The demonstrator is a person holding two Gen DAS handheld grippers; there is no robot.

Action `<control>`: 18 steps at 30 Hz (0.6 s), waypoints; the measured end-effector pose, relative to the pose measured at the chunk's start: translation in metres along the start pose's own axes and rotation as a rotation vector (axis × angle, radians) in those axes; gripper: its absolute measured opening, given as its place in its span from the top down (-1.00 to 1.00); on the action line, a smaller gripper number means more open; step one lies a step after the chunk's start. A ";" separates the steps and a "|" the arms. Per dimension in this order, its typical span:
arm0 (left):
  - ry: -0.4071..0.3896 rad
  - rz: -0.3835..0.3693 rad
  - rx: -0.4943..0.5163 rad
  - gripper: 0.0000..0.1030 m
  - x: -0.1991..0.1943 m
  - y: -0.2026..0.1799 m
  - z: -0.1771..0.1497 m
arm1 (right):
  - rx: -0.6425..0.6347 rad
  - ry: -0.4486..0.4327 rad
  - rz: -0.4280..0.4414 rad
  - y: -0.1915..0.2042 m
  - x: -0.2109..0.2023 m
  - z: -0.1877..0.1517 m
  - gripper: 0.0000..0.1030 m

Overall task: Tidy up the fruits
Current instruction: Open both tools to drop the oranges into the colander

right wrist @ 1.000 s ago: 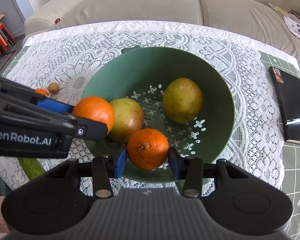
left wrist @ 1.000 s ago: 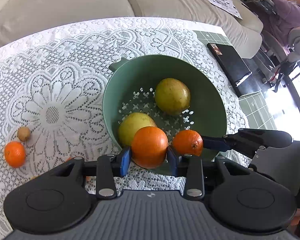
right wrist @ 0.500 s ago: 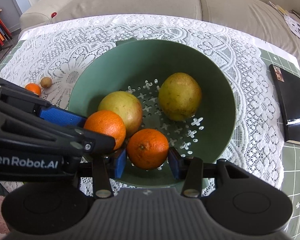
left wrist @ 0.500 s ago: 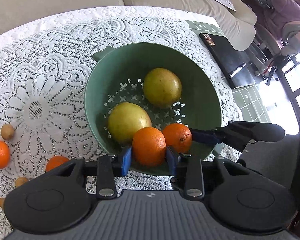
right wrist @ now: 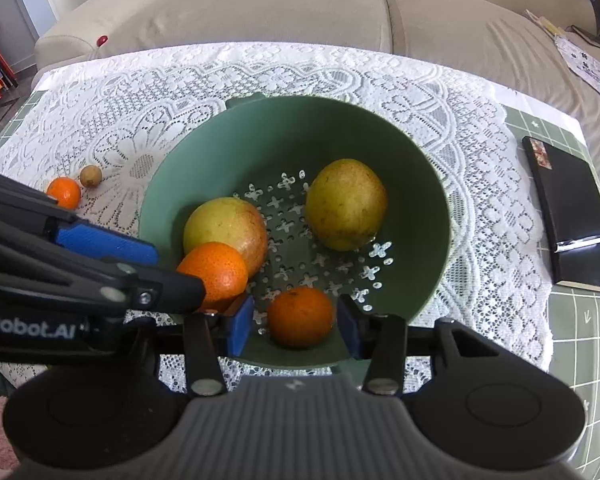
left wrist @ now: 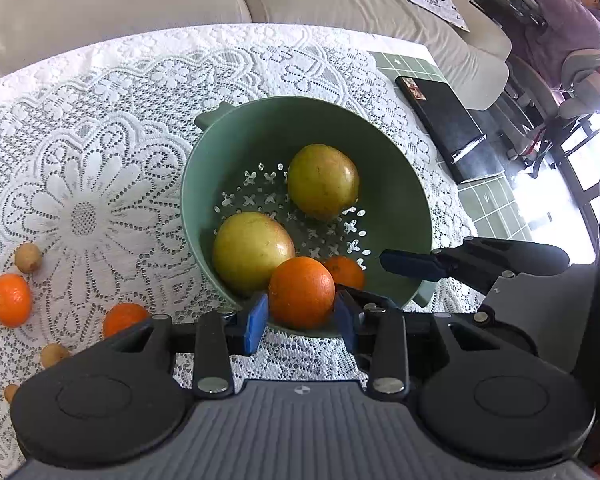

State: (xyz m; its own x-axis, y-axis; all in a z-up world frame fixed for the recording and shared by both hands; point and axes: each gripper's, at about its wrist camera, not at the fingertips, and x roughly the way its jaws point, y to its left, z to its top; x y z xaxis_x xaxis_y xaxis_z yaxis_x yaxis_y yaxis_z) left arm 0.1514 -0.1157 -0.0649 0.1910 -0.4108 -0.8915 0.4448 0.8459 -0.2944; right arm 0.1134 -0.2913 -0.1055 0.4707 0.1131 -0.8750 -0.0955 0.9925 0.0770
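The left gripper (right wrist: 204, 280) reads "Robot.AI" on its side. In the green colander (right wrist: 420, 184), two yellow-green fruits lie on its perforated floor. Both grippers' fingers have just been opening: left gripper's around an orange (left wrist: 301, 292), right gripper (right wrist: 296, 322) around a duller orange (right wrist: 300, 316), both released just inside the colander's near rim. Lace-covered bench (left wrist: 100, 128) left of the colander lies mostly open.

Left gripper (left wrist: 300, 322), right gripper (right wrist: 296, 330): black bodies, blue pads, silver screws, white "Robot.AI" lettering.
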 end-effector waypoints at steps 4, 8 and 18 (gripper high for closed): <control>-0.028 0.002 -0.004 0.12 -0.012 -0.001 -0.006 | 0.005 -0.033 -0.024 0.001 -0.009 -0.002 -0.06; -0.060 0.015 -0.005 0.11 -0.026 0.000 -0.013 | 0.026 -0.061 -0.042 0.003 -0.018 -0.003 -0.26; -0.143 0.089 -0.015 0.07 -0.059 0.013 -0.032 | 0.045 -0.148 -0.027 0.024 -0.041 -0.004 -0.53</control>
State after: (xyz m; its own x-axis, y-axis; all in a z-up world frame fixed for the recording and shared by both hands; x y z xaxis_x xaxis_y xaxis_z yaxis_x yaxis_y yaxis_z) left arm 0.1177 -0.0698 -0.0268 0.3521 -0.3771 -0.8566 0.4080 0.8856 -0.2221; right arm 0.0880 -0.2719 -0.0695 0.5966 0.0888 -0.7976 -0.0432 0.9960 0.0786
